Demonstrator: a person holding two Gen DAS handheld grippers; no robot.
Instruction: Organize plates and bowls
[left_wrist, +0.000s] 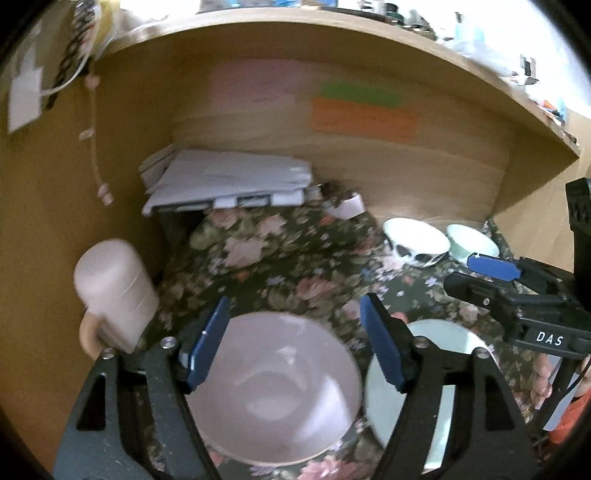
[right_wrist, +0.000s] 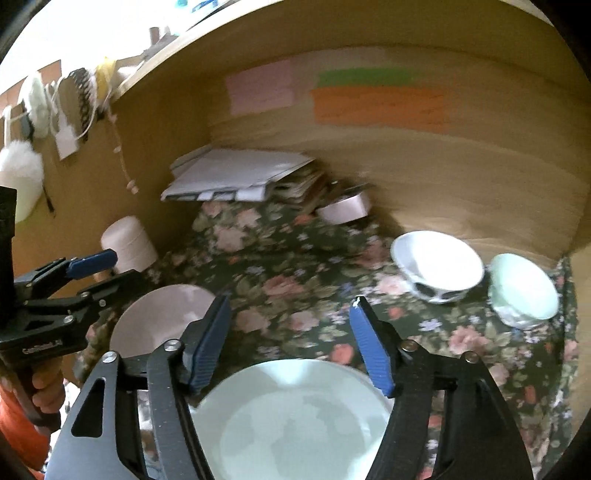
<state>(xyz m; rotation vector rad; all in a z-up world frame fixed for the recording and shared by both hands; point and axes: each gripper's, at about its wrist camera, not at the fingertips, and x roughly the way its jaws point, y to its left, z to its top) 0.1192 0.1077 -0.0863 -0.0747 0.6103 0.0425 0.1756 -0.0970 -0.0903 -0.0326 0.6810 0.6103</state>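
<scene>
L gripper (left_wrist: 295, 343) apart over pink plate (left_wrist: 273, 391); R gripper (right_wrist: 288, 343) apart over mint plate (right_wrist: 295, 421) (both blurry)

Floral tablecloth (left_wrist: 280, 266) spread over the desk. Stack of white papers (left_wrist: 229, 177) at the back, pink, green and orange sticky notes (right_wrist: 376, 105) above, pale pink mug (left_wrist: 114, 291) at left.

Wooden alcove (left_wrist: 369, 177), perhaps a desk.
</scene>
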